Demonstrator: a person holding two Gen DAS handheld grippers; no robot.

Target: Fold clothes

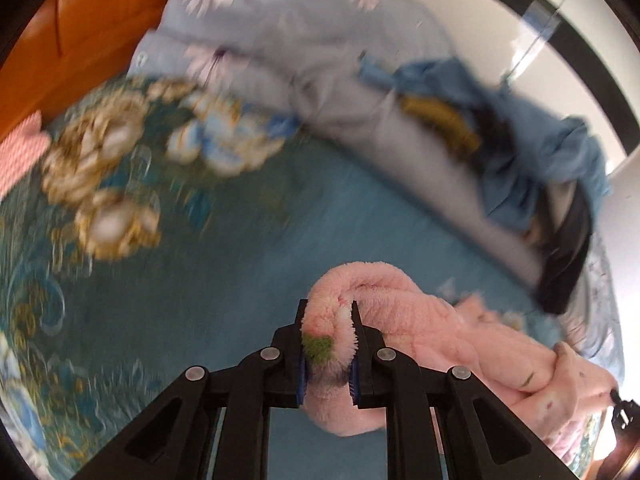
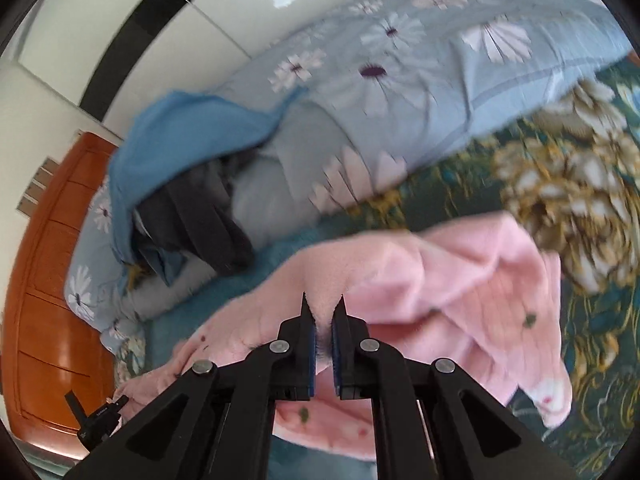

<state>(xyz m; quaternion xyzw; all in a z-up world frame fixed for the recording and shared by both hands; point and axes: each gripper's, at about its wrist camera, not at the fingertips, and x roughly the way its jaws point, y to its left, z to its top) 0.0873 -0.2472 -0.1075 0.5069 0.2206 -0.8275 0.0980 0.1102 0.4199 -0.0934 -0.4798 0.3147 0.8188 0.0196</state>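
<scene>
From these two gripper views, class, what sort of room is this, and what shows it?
Most likely a bedroom: a teal floral bedspread, a daisy-print quilt heaped on it, and an orange wooden door. Clothes lie piled alongside.

**No readable text**

I can make out no words, brands or numbers. The small black clamp-like device [image 2: 98, 416] by the lower left edge of my right wrist view carries a tiny pale marking, but it is too small and blurred to read.
</scene>
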